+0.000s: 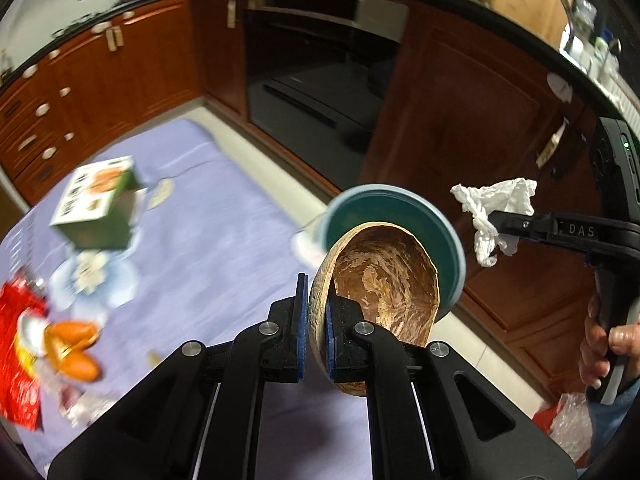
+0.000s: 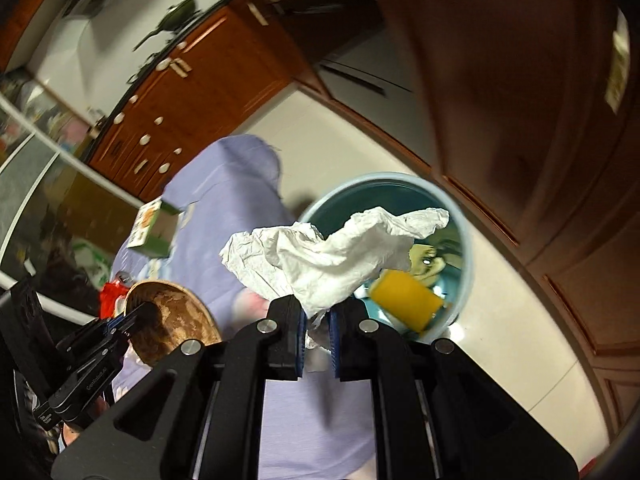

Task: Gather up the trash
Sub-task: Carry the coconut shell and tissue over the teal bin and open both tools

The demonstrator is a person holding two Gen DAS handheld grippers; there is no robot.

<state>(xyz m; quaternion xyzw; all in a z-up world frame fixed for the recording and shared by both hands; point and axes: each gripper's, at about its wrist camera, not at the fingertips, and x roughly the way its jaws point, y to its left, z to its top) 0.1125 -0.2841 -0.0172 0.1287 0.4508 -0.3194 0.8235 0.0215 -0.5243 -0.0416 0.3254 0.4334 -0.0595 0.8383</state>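
1. I read "DAS" in pale letters on the black arm of the right gripper (image 1: 500, 224), seen from the left wrist camera.
2. From the right wrist camera, small pale lettering runs along the black body of the left gripper (image 2: 140, 312); it seems to begin "Gen", and I cannot make out the rest.
3. Print on the green and white cardboard box (image 1: 98, 204) is too blurred for me to read.

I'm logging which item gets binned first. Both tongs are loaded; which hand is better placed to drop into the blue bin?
Probably the right. Its tongs hold the crumpled tissue right in front of the blue bin. The left tongs grip the coconut shell off to the side.
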